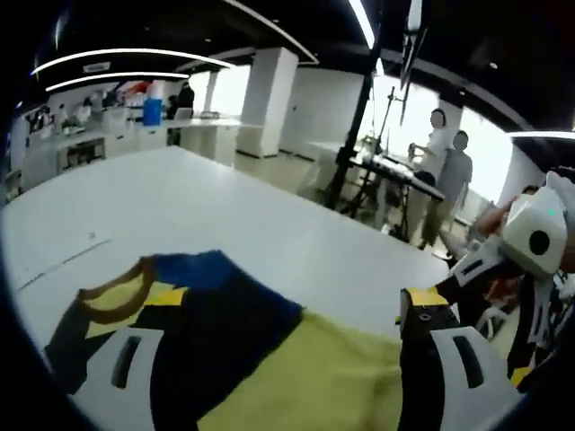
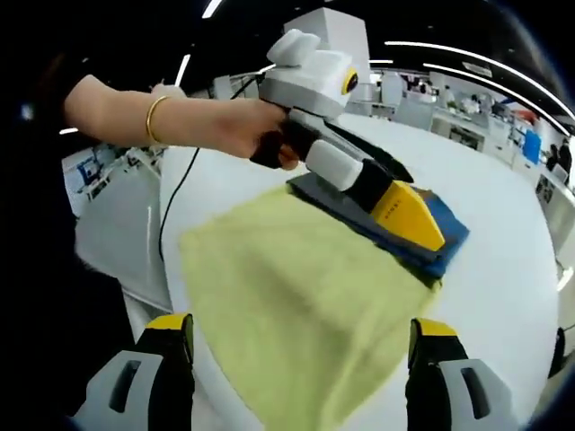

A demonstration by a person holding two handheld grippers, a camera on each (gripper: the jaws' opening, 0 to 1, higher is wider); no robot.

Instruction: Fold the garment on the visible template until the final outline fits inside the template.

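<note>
Your left tongs [image 2: 395, 211] pin the garment [image 2: 296, 296] to the desk [image 2: 503, 269], likely anchoring a fold, grip uncertain; your right tongs [image 2: 301, 377] hover open.

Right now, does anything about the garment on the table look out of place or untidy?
Yes. The yellow part of the garment hangs over the edge of the white table nearest the right gripper.

white table [image 2: 503, 269] with a yellow-and-blue garment [image 2: 296, 296] flat on top
</note>
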